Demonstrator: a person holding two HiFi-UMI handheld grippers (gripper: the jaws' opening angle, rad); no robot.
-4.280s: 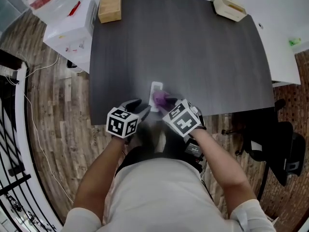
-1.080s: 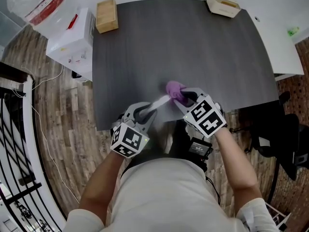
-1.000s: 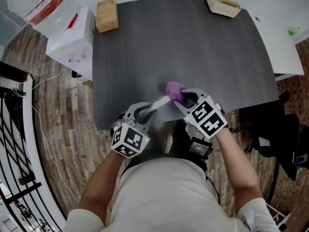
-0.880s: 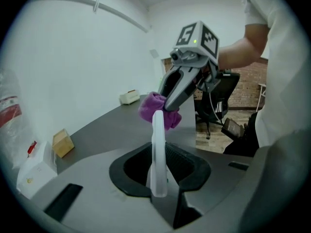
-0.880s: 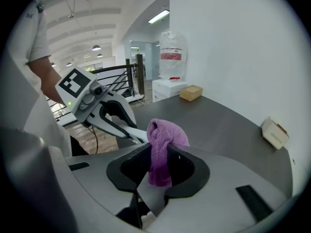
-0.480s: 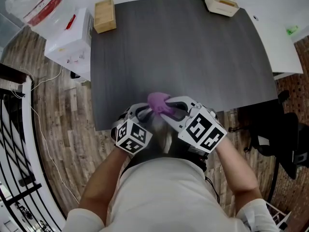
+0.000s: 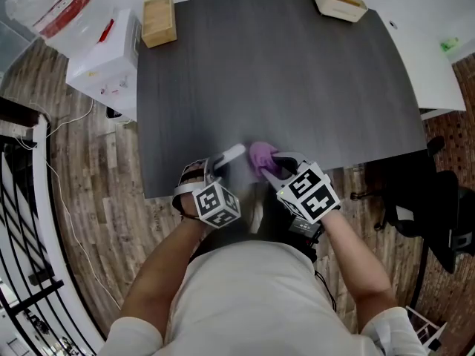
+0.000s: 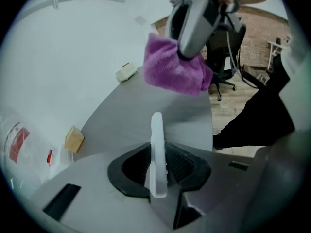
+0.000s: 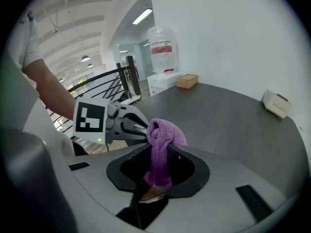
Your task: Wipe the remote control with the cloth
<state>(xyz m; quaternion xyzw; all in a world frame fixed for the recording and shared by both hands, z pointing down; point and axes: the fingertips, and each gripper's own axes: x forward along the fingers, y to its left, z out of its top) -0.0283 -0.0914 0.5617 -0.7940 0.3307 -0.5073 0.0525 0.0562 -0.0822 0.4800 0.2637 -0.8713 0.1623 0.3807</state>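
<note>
A slim white remote control [image 7: 228,155] [image 8: 157,154] stands on edge between the jaws of my left gripper [image 7: 217,166] [image 8: 158,166], which is shut on it. It sticks out over the near edge of the dark table [image 7: 297,80]. My right gripper [image 7: 271,166] [image 9: 158,169] is shut on a bunched purple cloth [image 7: 260,156] [image 9: 163,147] [image 8: 175,69]. The cloth hangs just right of the remote's far end, close to it; whether they touch I cannot tell.
A wooden block [image 7: 157,21] sits at the table's far left corner and a pale tray [image 7: 340,2] at the far right. A white cabinet [image 7: 104,54] stands left of the table, a black office chair [image 7: 434,228] to the right.
Both grippers have sunk toward the table's near edge. The cloth slid from over the remote to its right side. The left gripper has rolled, with the remote in it.
</note>
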